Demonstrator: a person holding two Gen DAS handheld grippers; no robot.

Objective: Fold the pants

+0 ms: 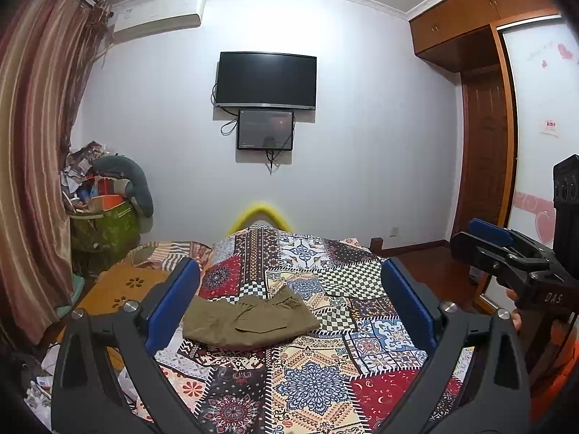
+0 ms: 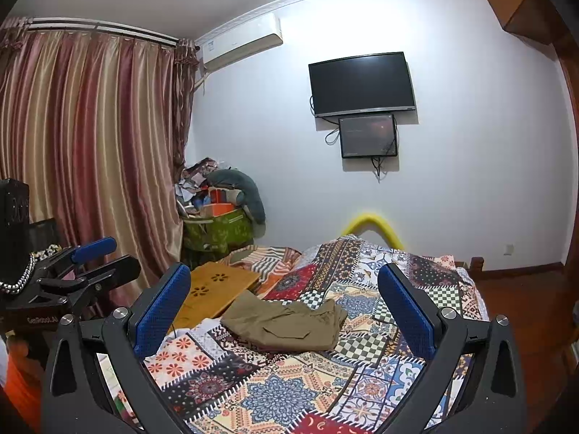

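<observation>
Olive-brown pants (image 1: 249, 320) lie folded into a compact bundle on the patchwork bedspread (image 1: 325, 372); the right wrist view shows the same pants (image 2: 289, 325) in the middle of the bed. My left gripper (image 1: 289, 303) hovers above and short of them, open, nothing between its blue pads (image 1: 173, 303). My right gripper (image 2: 286, 311) is also open and empty, held back from the pants. Each gripper shows in the other's view: the right gripper (image 1: 485, 242) at the right edge, the left gripper (image 2: 101, 256) at the left edge.
A wooden lap tray (image 2: 217, 289) lies on the bed's left side beside the pants. A cluttered green bin (image 2: 217, 231) stands in the corner by the striped curtains (image 2: 90, 152). A yellow bed rail (image 1: 258, 213) rises at the far end. A wardrobe (image 1: 481, 115) is at the right.
</observation>
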